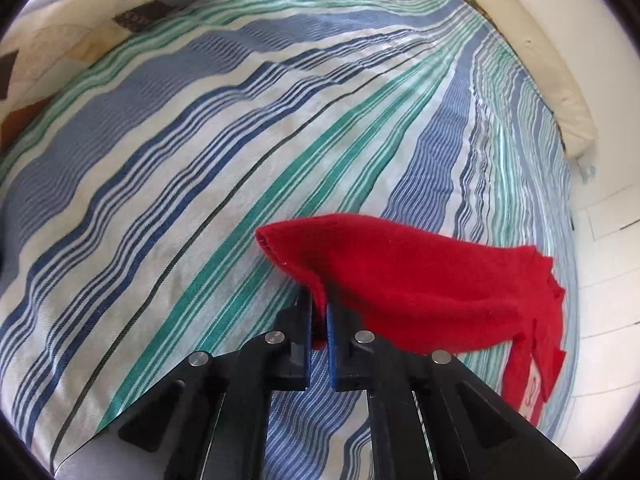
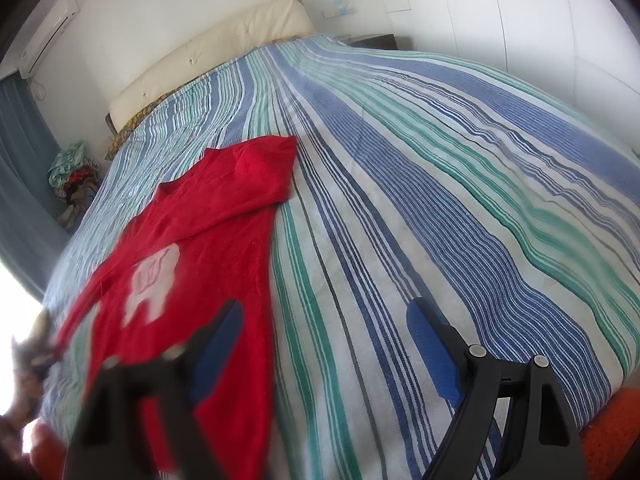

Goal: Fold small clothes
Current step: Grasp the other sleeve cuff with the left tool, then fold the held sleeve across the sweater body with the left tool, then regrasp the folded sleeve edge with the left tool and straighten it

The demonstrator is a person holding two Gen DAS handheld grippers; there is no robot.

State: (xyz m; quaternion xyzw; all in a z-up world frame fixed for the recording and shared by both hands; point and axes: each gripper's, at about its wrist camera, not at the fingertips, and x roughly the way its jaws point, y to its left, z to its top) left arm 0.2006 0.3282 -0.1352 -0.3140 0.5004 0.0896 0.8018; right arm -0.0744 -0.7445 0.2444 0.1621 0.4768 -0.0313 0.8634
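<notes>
Red knit top point(image 2: 188, 248) lies on striped bedspread point(image 2: 420, 208), most of it flat w/ pale motif point(image 2: 150, 284) facing up. We see L gripper point(image 1: 319, 300) w/ pads clamped on a fold of the red fabric, that part lifted clear of the bed & draping off to the right, prob. so it can be carried across the body for a fold. R gripper point(image 2: 324, 320) hangs over the hem edge, fingers wide apart, nothing between them; we judge it's waiting to pin or take the next edge. Cream headboard point(image 2: 208, 52) beyond.
</notes>
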